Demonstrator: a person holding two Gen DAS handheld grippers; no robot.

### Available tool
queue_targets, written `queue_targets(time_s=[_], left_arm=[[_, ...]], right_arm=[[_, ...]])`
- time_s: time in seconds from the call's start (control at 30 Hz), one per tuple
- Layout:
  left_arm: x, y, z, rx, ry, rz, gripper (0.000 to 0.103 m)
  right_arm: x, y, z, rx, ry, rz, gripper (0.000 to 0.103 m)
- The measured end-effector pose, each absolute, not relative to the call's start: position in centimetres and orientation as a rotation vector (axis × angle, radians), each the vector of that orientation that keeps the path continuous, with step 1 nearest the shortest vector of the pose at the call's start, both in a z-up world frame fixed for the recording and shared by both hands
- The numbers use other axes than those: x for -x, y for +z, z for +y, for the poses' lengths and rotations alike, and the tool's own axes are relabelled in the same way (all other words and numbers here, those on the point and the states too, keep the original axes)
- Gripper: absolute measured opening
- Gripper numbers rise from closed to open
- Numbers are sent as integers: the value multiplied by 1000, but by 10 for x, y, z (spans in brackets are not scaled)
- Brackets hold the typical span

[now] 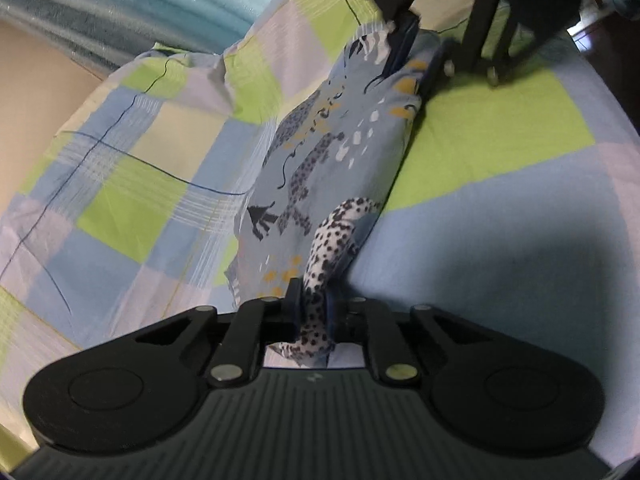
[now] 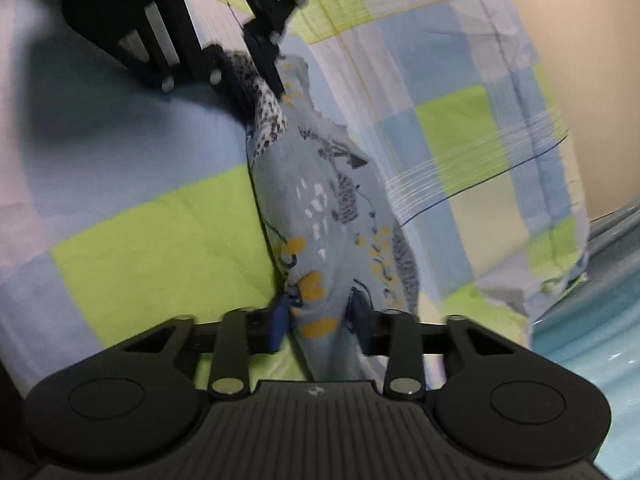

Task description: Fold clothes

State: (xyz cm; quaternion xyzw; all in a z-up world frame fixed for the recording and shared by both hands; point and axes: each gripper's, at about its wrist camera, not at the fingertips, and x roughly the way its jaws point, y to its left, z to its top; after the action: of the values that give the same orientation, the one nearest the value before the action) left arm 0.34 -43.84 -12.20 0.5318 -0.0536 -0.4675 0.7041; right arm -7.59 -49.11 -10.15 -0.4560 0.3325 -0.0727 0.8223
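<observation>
A light-blue garment (image 1: 320, 152) with spotted animal prints and orange dots is stretched between my two grippers above a checked bedsheet (image 1: 500, 132). My left gripper (image 1: 314, 304) is shut on its spotted white end. My right gripper (image 1: 404, 40) shows at the top of the left wrist view, shut on the far end. In the right wrist view the garment (image 2: 332, 208) runs from my right gripper (image 2: 320, 316), shut on it, up to my left gripper (image 2: 260, 64).
The bed is covered by a green, blue and lilac checked sheet (image 2: 160, 240). A pillow in the same check (image 1: 132, 152) lies beside the garment. A teal striped curtain or cover (image 1: 140, 4) and a beige wall (image 2: 580, 80) lie beyond the bed.
</observation>
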Motion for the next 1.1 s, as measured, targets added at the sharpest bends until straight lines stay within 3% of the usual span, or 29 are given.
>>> queue_targets(time_s=[0.17,0.23,0.37,0.5,0.6,0.7,0.77,0.8,0.87,1.0,1.1], left_arm=[[-4,-113,-426,-1131,-1075,-80,9],[-5,-102,-417,-1041,-1138,-42,14],[-6,-77,-403,-845,-1231,20,18],[-8,-59,-419,-687,-1187,29,32],[-14,-61,-425,-677,-1167,71,32],[-20,-63,-431,-667,-1148,114,31],[-25,-65,-435,-660,-1134,142,31],[-27,-65,-437,-656,-1128,156,31],[-31,-67,-441,-649,-1114,184,31],[-39,-70,-449,-635,-1086,240,31],[-45,-72,-455,-624,-1065,281,32]], right_arm=[[98,-95,-530,854,-248,788,19],[106,-90,-546,764,-316,841,17],[123,-54,-586,329,-365,794,23],[133,-27,-632,-133,-378,656,34],[129,-29,-670,-499,-306,541,39],[112,-40,-690,-695,-225,481,41],[104,-44,-695,-690,-234,494,29],[101,-47,-698,-688,-239,500,10],[93,-52,-703,-683,-249,513,2],[78,-62,-713,-673,-267,538,2],[80,-58,-722,-692,-366,490,12]])
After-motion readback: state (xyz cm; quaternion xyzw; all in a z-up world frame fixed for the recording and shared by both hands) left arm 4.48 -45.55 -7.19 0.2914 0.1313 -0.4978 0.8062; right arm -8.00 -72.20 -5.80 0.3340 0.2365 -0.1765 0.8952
